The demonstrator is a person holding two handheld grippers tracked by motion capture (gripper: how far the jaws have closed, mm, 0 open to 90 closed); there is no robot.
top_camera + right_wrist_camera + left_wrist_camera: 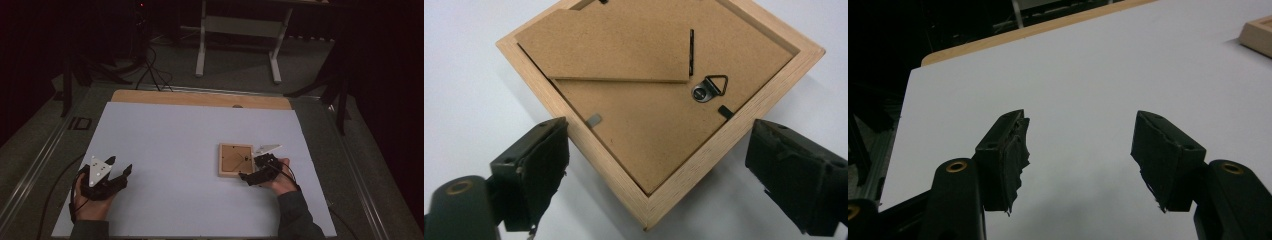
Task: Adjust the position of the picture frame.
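Note:
A square wooden picture frame (235,159) lies face down on the white sheet (190,145), right of centre. Its brown backing board (649,110) carries a folded stand flap, a small metal hanging ring (711,88) and metal tabs. My right gripper (251,168) is open at the frame's near right corner. In the right gripper view that corner points between the two jaws (656,145), one jaw on each side, apart from the wood. My left gripper (120,165) rests open at the front left, empty (1082,125). The frame's corner (1259,34) shows far off in the left gripper view.
The white sheet covers a wooden tabletop whose bare edge (200,98) shows at the back. Metal rails (30,165) run along the table's sides. Beyond stand a white desk frame (237,30), dark stands and floor cables (150,70).

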